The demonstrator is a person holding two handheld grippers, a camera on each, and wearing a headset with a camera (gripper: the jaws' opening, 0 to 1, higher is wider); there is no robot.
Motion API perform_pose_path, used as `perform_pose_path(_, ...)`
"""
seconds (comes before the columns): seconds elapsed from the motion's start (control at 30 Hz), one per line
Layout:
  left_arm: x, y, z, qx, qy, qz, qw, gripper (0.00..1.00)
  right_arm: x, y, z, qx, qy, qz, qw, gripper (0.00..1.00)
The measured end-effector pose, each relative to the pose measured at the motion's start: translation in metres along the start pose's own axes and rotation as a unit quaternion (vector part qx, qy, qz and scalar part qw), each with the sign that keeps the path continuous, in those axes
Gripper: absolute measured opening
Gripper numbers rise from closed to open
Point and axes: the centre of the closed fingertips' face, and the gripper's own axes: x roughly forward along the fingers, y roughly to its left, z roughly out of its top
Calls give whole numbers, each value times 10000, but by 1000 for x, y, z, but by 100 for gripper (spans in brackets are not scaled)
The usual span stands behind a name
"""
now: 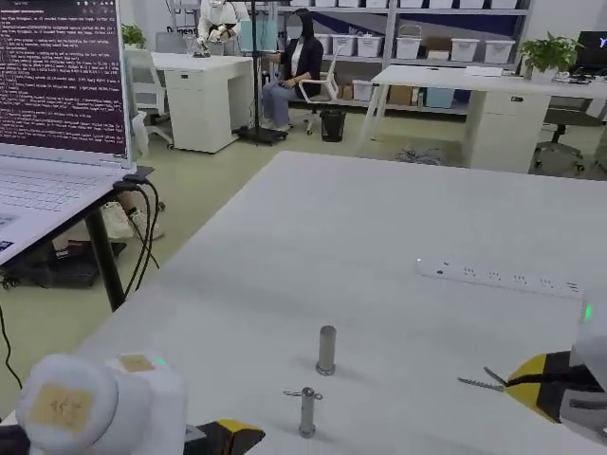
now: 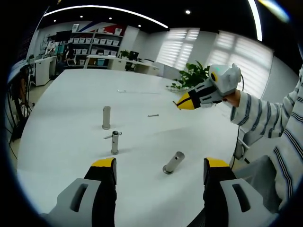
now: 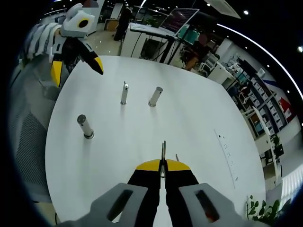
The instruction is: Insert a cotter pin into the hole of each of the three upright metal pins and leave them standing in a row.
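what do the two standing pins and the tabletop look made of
The plain standing pin and the pinned one look like bare metal, probably steel: grey with a dull sheen. The tabletop looks like matt white laminate or painted board: flat, even, no grain.

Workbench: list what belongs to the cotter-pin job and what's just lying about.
Job: pin with cotter fitted; bare upright pin; third pin; loose cotter pin; held cotter pin in right claw.
Lying about: power strip; laptop beside the bench.
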Motion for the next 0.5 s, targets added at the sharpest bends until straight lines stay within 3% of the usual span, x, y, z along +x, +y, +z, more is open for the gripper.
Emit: perform_pose_path(0.5, 23, -5, 20, 60, 2, -280, 9996, 65, -12, 19, 21, -381, -267, -131, 9988, 0)
